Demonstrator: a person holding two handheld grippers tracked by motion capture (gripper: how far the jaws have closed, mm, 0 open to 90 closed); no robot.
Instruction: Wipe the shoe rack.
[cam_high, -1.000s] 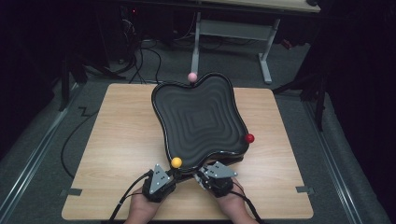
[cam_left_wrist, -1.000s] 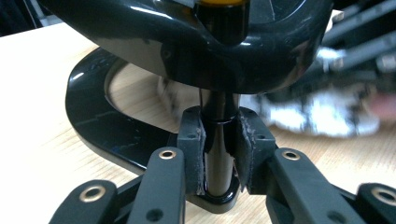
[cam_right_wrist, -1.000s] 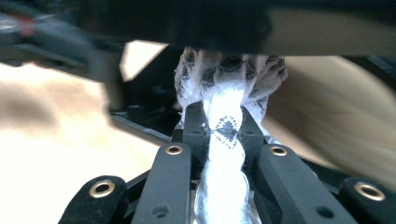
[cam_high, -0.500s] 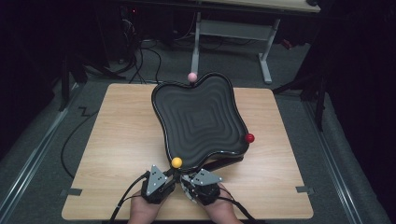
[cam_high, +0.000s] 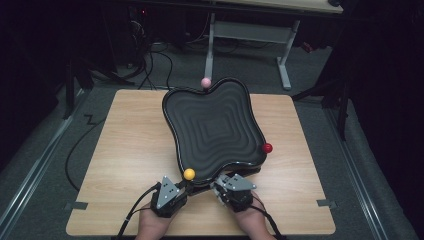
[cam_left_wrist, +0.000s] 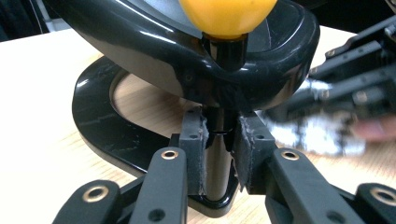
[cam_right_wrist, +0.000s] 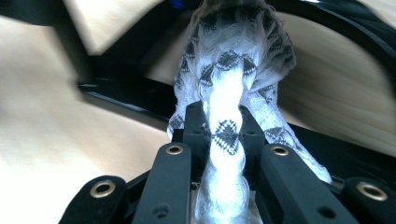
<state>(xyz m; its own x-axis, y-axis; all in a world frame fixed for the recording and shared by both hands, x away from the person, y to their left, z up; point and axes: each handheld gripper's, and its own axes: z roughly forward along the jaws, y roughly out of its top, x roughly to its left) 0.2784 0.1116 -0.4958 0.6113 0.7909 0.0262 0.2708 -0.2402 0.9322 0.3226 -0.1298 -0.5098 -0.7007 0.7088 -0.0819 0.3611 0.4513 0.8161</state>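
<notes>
— High view first: what is sitting at the lower left of the frame?

— The left gripper (cam_high: 189, 189) is reaching up from a hand (cam_high: 155, 225) at the bottom edge. It is resting on the wooden table (cam_high: 125, 150), just below the yellow ball (cam_high: 189, 174) on the near rim of the black wavy tray (cam_high: 215, 125).

— And its jaws?

— In the left gripper view they are standing nearly closed, pressing from both sides on the black post (cam_left_wrist: 218, 154) that is rising to the yellow ball (cam_left_wrist: 227, 16). The post is standing on a black base ring (cam_left_wrist: 100, 126) under the tray.

— What is lying in the middle of the frame?

— The tray is occupying the centre, with a pink ball (cam_high: 205, 82) at its upper edge and a red ball (cam_high: 267, 148) at its right edge.

— And the lower right?

— The right gripper (cam_high: 223, 189) is touching the near edge of the tray. In the right gripper view its jaws are closing tightly on a white cloth with a dark pattern (cam_right_wrist: 229, 116), which is bunching up between them.
</notes>
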